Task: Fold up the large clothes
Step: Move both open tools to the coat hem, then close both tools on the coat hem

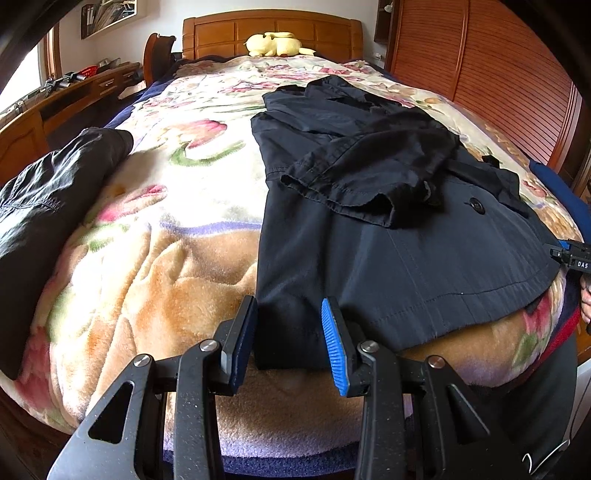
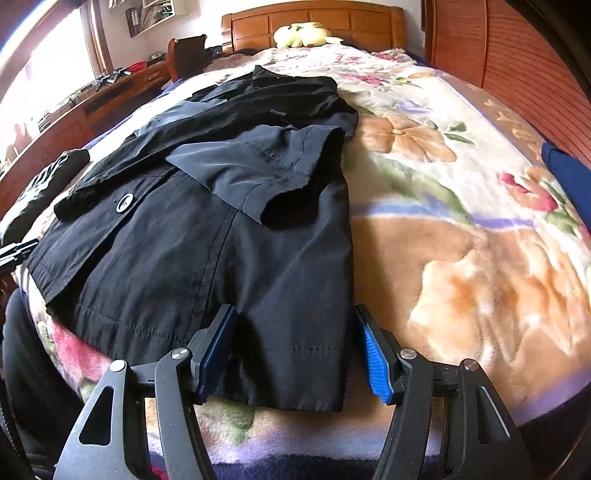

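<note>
Both grippers' fingers (image 1: pixel 334 347) (image 2: pixel 373 350) apart astride black coat (image 1: pixel 388 240) hem corners, gripping nothing, floral blanket (image 1: pixel 177 258) beneath, second dark garment (image 1: pixel 48 206) aside

Black coat (image 1: pixel 388 240), one dark button (image 1: pixel 476 205). Blanket (image 1: pixel 166 240): cream ground, floral pattern in pink, orange, green, with lilac band. Plush toy (image 1: pixel 277 44) pale yellow. Headboard (image 1: pixel 269 31) orange-brown wood. Claw pads (image 1: pixel 332 347) blue, ribbed.
</note>
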Demonstrator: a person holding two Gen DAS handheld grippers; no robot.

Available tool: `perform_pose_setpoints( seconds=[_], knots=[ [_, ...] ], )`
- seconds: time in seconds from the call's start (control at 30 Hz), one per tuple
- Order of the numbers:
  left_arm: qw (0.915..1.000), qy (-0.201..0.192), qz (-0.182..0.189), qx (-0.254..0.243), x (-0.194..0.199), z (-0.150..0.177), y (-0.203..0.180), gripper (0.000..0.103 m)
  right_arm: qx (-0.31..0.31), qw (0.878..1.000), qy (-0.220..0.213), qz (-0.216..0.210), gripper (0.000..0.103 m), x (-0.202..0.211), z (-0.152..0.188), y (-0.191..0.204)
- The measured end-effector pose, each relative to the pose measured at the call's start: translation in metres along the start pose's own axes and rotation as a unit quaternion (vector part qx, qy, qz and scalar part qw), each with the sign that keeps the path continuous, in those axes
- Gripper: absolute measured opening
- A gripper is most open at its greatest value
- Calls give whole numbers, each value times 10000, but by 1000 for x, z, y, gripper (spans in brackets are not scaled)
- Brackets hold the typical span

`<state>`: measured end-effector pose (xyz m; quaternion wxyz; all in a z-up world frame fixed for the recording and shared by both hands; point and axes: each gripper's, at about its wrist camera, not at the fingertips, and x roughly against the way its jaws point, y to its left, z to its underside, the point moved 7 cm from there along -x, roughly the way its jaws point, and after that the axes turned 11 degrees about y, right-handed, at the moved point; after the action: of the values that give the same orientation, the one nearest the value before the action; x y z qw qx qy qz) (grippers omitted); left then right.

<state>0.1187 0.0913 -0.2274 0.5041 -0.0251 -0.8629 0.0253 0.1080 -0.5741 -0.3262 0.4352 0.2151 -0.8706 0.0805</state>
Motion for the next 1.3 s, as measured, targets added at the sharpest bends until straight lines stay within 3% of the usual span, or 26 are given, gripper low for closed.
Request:
perform_pose_setpoints(
  seconds=[0.57, 0.63, 0.73, 0.8, 0.97, 1.07, 1.3],
  knots=[
    [9990, -63, 299, 321, 6, 10, 3, 37, -79, 10000, -40, 17, 65, -2, 0, 0],
    [9991, -58, 305, 293, 6, 9, 3, 33, -45, 9999, 45, 91, 64, -2, -1, 2],
    [9984, -50, 426, 368, 7, 7, 6, 22, 57, 9998, 123, 150, 56, 0, -3, 6],
    [9976, -43, 567, 393, 8, 6, 5, 12, 75, 9998, 128, 115, 43, 3, -4, 8],
    [9967, -536, 493, 348, 42, -4, -6, 8, 15, 9998, 51, -188, 13, 18, -2, 9],
    [9944, -910, 476, 260, 74, -13, -16, 8, 30, 9996, -149, -225, 9, 34, -1, 12],
    [9874, -1490, 538, -29, 141, -26, -34, 7, -126, 9925, -1103, -518, 8, 108, -4, 13]
  ],
)
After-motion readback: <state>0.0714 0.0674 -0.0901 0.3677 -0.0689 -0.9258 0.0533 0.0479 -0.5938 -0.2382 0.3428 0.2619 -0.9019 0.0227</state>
